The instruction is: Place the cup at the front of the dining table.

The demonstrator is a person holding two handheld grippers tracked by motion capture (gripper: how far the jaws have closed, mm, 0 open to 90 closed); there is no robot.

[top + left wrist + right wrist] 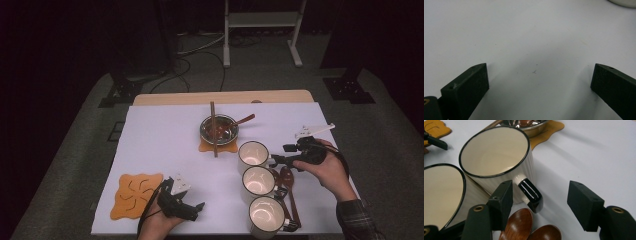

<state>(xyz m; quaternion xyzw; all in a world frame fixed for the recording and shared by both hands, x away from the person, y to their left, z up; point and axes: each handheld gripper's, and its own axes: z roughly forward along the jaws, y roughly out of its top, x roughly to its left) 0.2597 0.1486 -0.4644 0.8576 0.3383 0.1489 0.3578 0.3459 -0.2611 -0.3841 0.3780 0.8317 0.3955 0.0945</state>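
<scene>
Three white ribbed mugs with black rims stand in a column right of centre: far (253,154), middle (258,181), near (266,214). My right gripper (278,156) is open, its jaws on either side of the far mug's black-striped handle (532,195) without touching it. The right gripper view has the far mug (496,162) close up between and beyond the gripper (541,195). Near the table's front edge my left gripper (196,211) is open and holds nothing. Its jaws (539,75) hover over bare white cloth.
Two wooden spoons (288,186) lie right of the mugs, just below my right gripper (519,225). A metal bowl (219,128) with chopsticks and a spoon sits on an orange coaster (206,147). A second orange coaster (136,195) lies at the front left.
</scene>
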